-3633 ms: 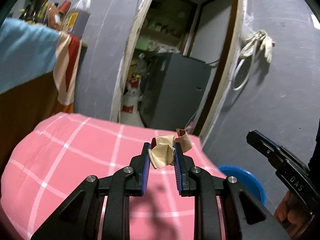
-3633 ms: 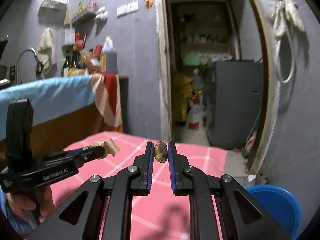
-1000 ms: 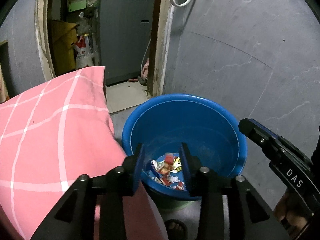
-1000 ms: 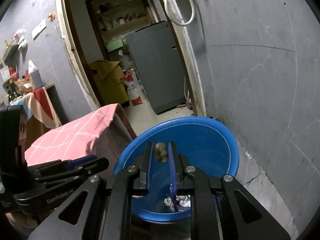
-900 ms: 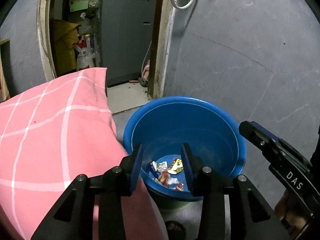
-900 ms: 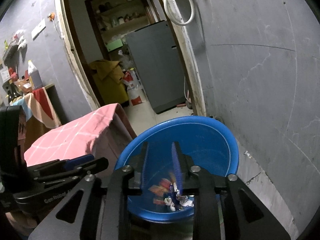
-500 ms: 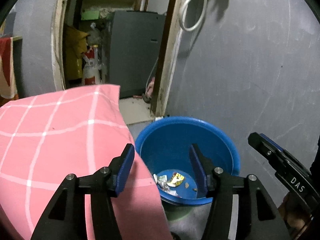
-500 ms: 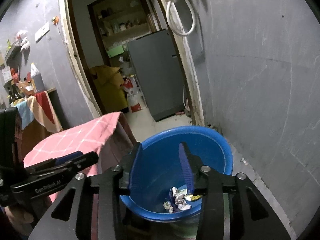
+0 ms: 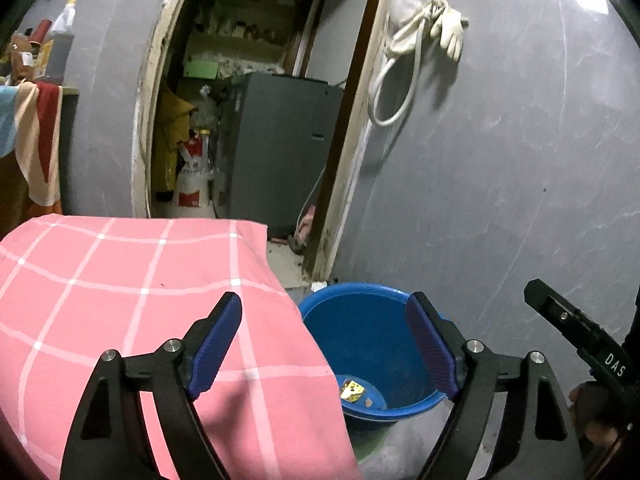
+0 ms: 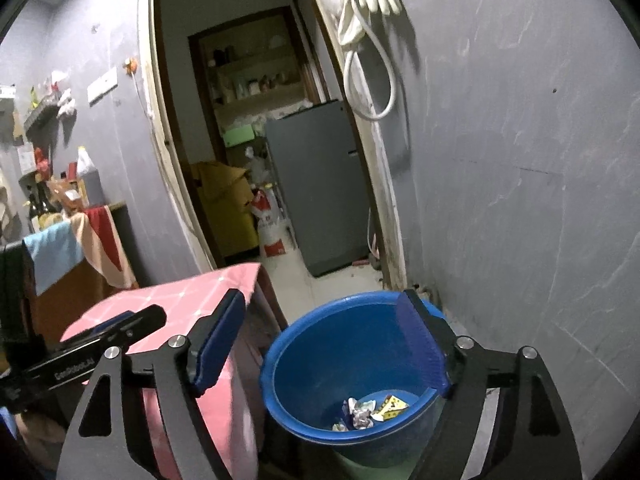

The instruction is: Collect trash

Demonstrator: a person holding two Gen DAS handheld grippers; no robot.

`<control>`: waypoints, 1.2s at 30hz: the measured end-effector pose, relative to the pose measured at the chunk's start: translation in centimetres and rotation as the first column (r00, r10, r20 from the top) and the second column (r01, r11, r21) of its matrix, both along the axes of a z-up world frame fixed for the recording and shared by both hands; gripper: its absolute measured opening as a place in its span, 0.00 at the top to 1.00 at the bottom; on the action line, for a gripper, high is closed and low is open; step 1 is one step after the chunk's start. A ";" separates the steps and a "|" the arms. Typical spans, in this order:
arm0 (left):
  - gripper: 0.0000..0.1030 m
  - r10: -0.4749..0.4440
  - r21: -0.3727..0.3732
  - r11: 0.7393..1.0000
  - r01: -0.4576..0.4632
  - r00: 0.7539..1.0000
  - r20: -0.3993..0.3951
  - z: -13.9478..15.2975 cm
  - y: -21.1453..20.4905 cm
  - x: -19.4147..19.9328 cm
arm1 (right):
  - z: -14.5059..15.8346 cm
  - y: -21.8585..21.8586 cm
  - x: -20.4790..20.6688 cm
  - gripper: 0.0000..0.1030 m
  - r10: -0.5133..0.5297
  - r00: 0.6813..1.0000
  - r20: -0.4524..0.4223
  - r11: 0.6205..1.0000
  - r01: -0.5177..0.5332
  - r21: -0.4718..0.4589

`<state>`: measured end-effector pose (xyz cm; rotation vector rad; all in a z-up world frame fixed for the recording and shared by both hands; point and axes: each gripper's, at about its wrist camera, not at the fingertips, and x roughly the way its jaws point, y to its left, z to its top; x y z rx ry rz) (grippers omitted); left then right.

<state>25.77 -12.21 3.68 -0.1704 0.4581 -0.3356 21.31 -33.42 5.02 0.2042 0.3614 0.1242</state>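
Note:
A blue plastic bucket point(image 9: 372, 332) stands on the floor beside the pink checked table point(image 9: 120, 280). It also shows in the right wrist view point(image 10: 340, 348). Crumpled wrappers point(image 10: 368, 410) lie on its bottom; a few show in the left wrist view point(image 9: 352, 389). My left gripper point(image 9: 326, 346) is wide open and empty, above the table's corner and the bucket. My right gripper point(image 10: 320, 346) is wide open and empty, above the bucket. The right gripper's side shows at the right of the left wrist view point(image 9: 576, 336); the left one shows at the left of the right wrist view point(image 10: 100, 344).
A grey wall point(image 9: 500, 160) rises right behind the bucket, with a hose and gloves point(image 9: 420, 28) hung on it. An open doorway point(image 10: 260, 160) leads to a room with a grey fridge point(image 10: 320, 184). A cluttered counter point(image 10: 60, 216) with draped cloths stands at the left.
Both grippers dropped their paper trash into the bucket, opened wide and drew back and up from it. The view now takes in more of the table and doorway.

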 end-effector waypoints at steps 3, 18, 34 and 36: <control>0.06 0.016 -0.011 1.000 -0.015 0.999 0.028 0.8 0.8 -1.2 | 0.5 0.2 -1.0 0.14 -0.008 1.000 0.018 1.000 0.008 0.009; 0.02 0.059 -0.021 0.998 -0.056 0.984 0.166 3.1 3.2 -6.6 | 2.5 1.4 -5.3 0.00 -0.041 0.994 0.104 0.999 0.041 -0.003; 0.02 0.094 -0.003 0.995 -0.095 0.969 0.227 3.2 6.0 -11.2 | 3.4 3.6 -9.6 0.00 -0.055 0.982 0.183 0.995 0.070 -0.072; 0.02 0.097 0.008 0.995 -0.101 0.968 0.233 3.1 6.3 -11.9 | 3.4 3.9 -10.2 0.00 -0.056 0.980 0.190 0.994 0.073 -0.079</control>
